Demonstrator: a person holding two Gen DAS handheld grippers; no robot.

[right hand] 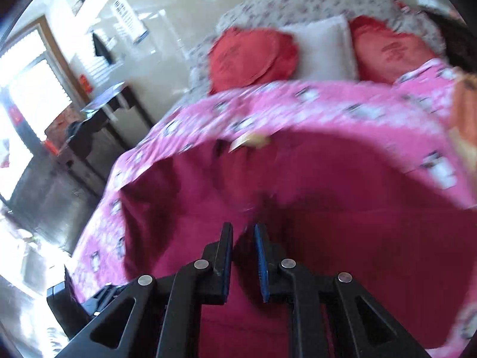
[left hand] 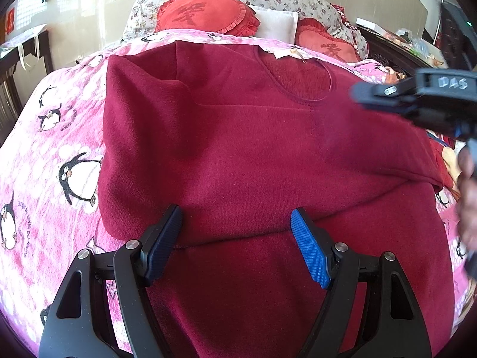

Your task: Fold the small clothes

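A dark red fleece top lies spread on the pink penguin blanket, neckline at the far side, its left side folded inward and a fold running across its lower part. My left gripper is open and empty, hovering over the near fold. My right gripper is nearly shut, its blue pads a narrow gap apart, with red fabric between and below them; the view is blurred. The right gripper also shows in the left wrist view, above the top's right shoulder.
Two red heart cushions and a white pillow lie at the head of the bed. A dark desk stands to the left by the window. A bedside table with clutter is at the right.
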